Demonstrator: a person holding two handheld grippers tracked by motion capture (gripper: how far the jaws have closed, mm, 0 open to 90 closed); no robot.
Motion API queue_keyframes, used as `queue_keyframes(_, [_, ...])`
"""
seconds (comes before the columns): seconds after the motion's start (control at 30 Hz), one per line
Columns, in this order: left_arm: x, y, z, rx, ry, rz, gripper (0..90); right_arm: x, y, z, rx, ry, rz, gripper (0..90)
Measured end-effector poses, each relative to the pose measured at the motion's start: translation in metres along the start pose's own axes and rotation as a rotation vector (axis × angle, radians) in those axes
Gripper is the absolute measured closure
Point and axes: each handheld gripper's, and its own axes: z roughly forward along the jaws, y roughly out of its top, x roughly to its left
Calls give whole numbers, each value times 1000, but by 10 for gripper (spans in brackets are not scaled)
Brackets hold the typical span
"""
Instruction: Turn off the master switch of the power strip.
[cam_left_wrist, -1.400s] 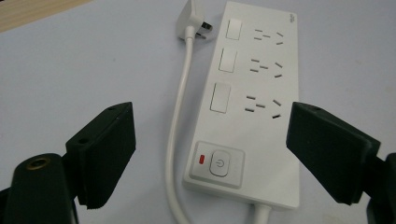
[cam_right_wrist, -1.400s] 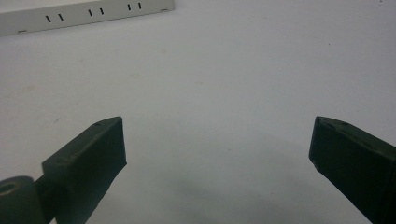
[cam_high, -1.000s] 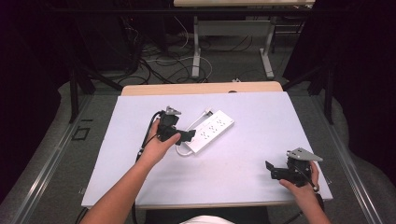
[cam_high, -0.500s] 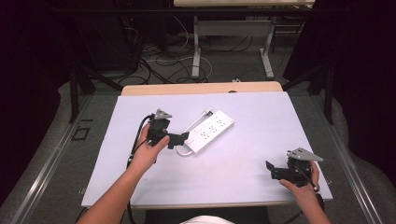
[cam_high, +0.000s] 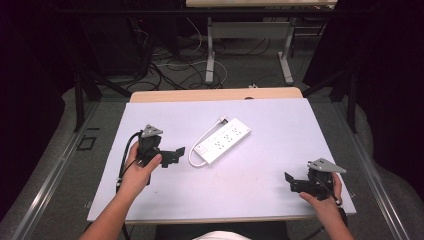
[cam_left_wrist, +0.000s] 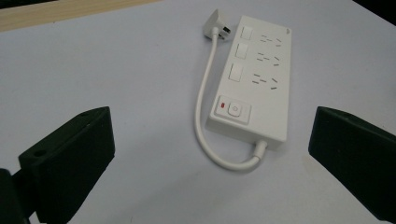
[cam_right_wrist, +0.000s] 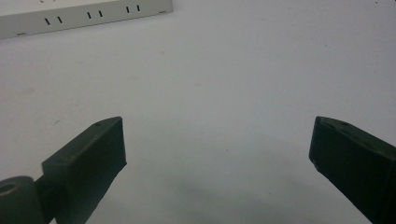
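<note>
Left tool backs off the power strip

Retreat marks the last second: the left tool (cam_high: 176, 154) has pulled away from the white power strip (cam_high: 223, 141) toward the surface's left edge, jaws wide and empty. The strip lies mid-surface, cord (cam_left_wrist: 204, 107) looped beside it. The right tool (cam_high: 291, 182) waits near the front right corner, also wide. A release seems finished.

Each of the 2 hand-held grippers was matte black, the left gripper (cam_high: 172, 156) and the right gripper (cam_high: 290, 182) alike topped by a grey 3-cornered plate. A black cable trailed from the left one along the bare forearm, and both forearms were unsleeved. Seen from the gripper views, the jaws were blocky, flat-faced black pads, one with a small round screw hole near its base.
</note>
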Motion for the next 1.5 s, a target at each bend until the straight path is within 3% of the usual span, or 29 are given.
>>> queue_keyframes(0.2, [10,-11,-19,-11,9,-27,4,0,0,0,1,-1,-2,32])
queue_keyframes(0.23, [10,-13,-21,-27,17,-50,4,0,0,0,-3,-8,-1,32])
queue_keyframes(0.63, [31,-44,-43,-50,54,-115,5,-1,0,0,-2,-3,5,32])
queue_keyframes(0.9, [44,-69,-44,-82,92,-173,5,0,0,0,-1,-3,10,32])
queue_keyframes(1.5, [67,-113,-37,-80,149,-275,7,-1,0,0,2,-8,9,32])
